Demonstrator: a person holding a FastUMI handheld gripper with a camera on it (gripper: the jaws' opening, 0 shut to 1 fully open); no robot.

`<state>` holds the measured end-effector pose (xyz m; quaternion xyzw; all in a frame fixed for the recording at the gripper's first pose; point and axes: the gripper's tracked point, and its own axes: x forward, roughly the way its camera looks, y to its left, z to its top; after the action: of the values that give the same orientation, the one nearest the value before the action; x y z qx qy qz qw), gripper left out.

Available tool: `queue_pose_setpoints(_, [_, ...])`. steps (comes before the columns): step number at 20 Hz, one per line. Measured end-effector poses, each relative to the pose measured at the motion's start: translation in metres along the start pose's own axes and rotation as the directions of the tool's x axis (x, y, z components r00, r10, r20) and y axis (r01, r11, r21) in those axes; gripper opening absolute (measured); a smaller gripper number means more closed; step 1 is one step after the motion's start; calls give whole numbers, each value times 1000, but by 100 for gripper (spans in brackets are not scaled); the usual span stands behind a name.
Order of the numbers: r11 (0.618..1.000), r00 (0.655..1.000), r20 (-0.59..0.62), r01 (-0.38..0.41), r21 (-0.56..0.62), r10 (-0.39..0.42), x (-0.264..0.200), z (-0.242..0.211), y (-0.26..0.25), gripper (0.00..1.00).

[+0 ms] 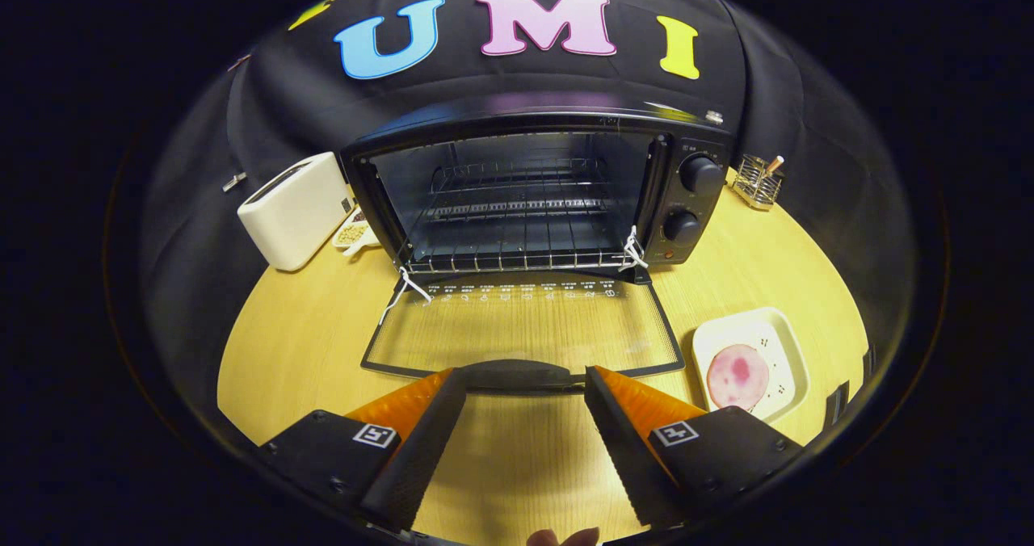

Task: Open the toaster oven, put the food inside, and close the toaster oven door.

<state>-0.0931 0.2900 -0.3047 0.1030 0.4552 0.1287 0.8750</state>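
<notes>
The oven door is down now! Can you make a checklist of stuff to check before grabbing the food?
1. Toaster oven door fully open, lying flat on the table: ok.
2. Wire rack inside bare, ready for food: ok.
3. Food slice on its plate, beside the door: ok.
4. Hand-held gripper fingers open, holding nothing: ok.
5. Door handle just ahead of the fingertips, not clamped: ok.
6. Oven off and cool: cannot tell.

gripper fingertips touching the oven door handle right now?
Cannot tell. In the gripper view the open gripper has its fingertips flanking the dark curved handle of the black toaster oven's lowered glass door; neither contact nor a gap shows plainly.
</notes>
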Motion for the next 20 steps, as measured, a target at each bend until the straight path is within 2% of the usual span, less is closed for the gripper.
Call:
queue_pose_setpoints(6, [990, 989, -36, -142, -3, 142, -39, 17, -23, 100])
queue_pose_setpoints(9, [984, 981, -89, -176, -13, 174, -59, 17, -55, 100])
queue_pose_setpoints(14, [988, 967, -217, -147, -53, 133, -76, 5, -144, 99])
queue_pose_setpoints(20, [992, 920, -375, -127, -10, 114, -64, -7, -241, 99])
